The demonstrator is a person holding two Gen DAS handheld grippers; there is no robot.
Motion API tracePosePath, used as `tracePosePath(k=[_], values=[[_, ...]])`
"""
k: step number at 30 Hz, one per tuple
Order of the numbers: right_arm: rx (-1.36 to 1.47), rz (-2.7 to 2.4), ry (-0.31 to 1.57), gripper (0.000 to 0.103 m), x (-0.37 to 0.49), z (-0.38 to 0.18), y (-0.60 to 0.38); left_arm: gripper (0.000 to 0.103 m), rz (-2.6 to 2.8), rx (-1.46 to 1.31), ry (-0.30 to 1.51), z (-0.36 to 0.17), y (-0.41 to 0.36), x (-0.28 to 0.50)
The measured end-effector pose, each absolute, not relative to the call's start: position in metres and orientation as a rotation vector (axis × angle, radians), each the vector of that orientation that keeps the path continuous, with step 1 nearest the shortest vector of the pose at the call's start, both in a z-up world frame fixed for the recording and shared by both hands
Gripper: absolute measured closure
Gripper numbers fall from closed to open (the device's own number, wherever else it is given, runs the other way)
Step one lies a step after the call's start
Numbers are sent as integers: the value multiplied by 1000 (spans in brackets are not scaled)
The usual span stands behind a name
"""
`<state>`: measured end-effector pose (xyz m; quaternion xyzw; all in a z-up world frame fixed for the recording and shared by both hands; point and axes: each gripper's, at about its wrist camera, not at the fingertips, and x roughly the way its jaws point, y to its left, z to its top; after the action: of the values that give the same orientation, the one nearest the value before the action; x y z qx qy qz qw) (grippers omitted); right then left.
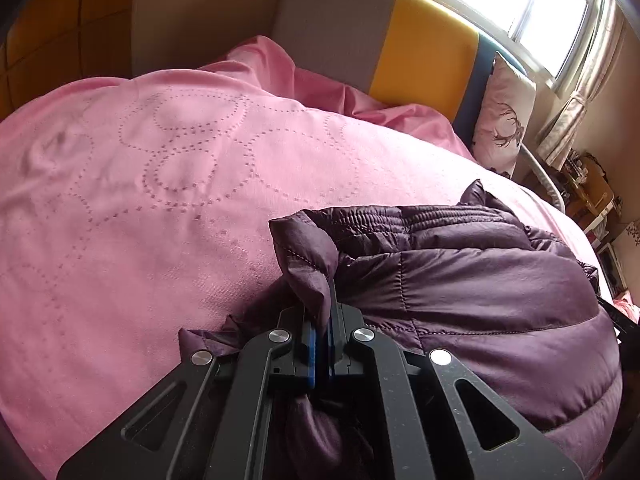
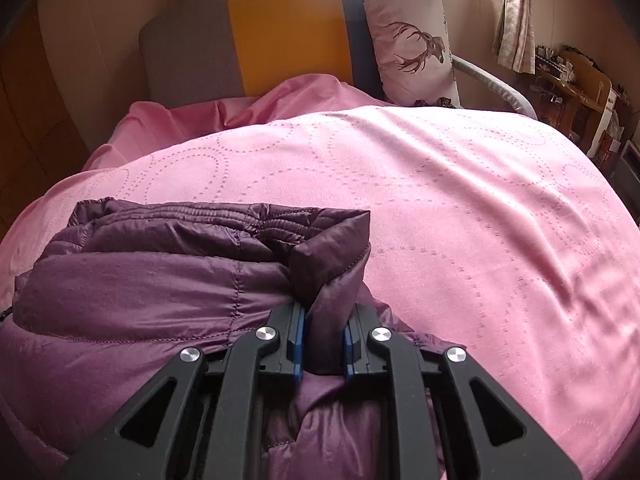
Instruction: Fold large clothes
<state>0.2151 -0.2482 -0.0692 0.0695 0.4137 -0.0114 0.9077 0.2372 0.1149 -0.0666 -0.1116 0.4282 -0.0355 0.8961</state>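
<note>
A quilted purple puffer jacket (image 1: 480, 288) lies bunched on a pink bed cover (image 1: 160, 200). In the left wrist view my left gripper (image 1: 322, 308) is shut on a folded corner of the jacket's left edge, and the cloth sticks up between the blue pads. In the right wrist view the jacket (image 2: 140, 280) fills the lower left. My right gripper (image 2: 326, 312) holds its right corner, with a thick fold of purple fabric filling the narrow gap between the pads. Both grippers point down at the bed.
The pink cover (image 2: 480, 220) spreads wide beyond the jacket. At the bed's head stand a grey, yellow and blue headboard (image 2: 280, 28) and a deer-print pillow (image 2: 412, 44). A cluttered desk (image 2: 568, 76) and curtains are at the right.
</note>
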Motion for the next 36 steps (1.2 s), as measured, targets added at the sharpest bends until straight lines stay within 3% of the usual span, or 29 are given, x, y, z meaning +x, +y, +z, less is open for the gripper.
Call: tracePosePath(k=[9,11,13,14,15,17,21,26,31,36], values=[[168,-29,863,88,219,-87,-252,97,-51,-204,885,-78,111,238],[163,-36,864,83,220,-84,-250,94,-30,-193,893,-73,109,237],[155,-47,864,75,219,-79,-252,83,11,-205,902,-66,113,234],[149,-59,861,61,218,-76,-253,64,48,-213,895,-60,117,230],[146,-74,853,54,215,-72,-254,44,82,-228,877,-54,121,224],[152,-84,809,48,206,-59,-258,36,130,-255,823,-40,131,209],[125,-100,707,44,174,-26,-246,36,147,-270,719,-6,127,175],[119,23,608,33,136,0,-190,36,35,-238,637,16,65,146],[27,46,622,32,134,-21,-146,36,-60,-162,683,-5,-1,147],[19,20,667,31,143,-52,-146,36,-39,-106,719,-40,-19,153]])
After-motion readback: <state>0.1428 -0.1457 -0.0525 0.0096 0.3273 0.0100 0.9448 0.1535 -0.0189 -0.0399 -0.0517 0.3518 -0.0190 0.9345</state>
